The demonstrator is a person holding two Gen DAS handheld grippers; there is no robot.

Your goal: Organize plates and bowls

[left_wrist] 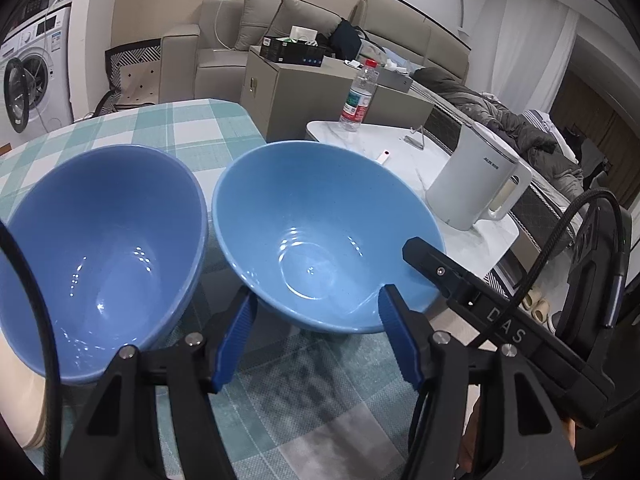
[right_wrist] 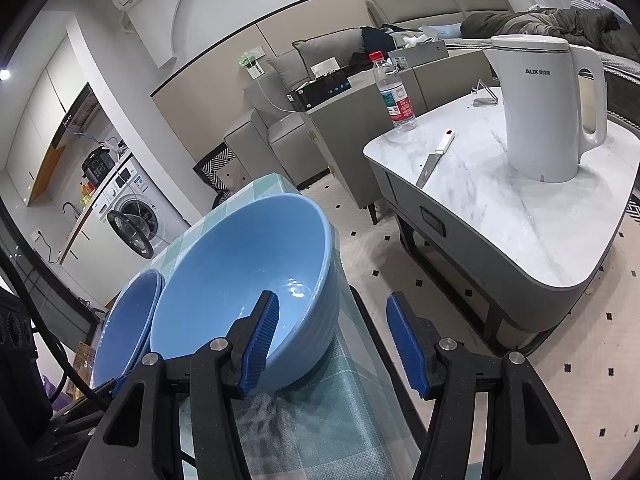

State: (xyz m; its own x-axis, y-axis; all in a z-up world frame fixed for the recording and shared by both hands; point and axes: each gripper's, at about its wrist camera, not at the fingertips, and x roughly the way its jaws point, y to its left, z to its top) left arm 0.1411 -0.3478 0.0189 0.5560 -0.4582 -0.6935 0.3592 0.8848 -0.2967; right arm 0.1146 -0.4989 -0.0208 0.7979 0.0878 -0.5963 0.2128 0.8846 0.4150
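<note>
Two blue bowls stand side by side on a checked tablecloth (left_wrist: 192, 136). The darker bowl (left_wrist: 104, 248) on the left shows a double rim, as if nested in another. The lighter bowl (left_wrist: 320, 232) is on the right. My left gripper (left_wrist: 318, 312) is open, its blue pads flanking this bowl's near side without pressing. My right gripper (right_wrist: 332, 320) is open over the lighter bowl (right_wrist: 248, 280). One of its pads is inside the bowl and the other is outside, clear of the wall. Its black finger (left_wrist: 432, 264) reaches the bowl's right rim.
The lighter bowl sits close to the table's right edge, with patterned floor below. Beyond it is a marble coffee table (right_wrist: 520, 220) with a white kettle (right_wrist: 544, 108), a water bottle (right_wrist: 394, 92) and a knife (right_wrist: 434, 160). A sofa and a washing machine (right_wrist: 136, 216) stand farther back.
</note>
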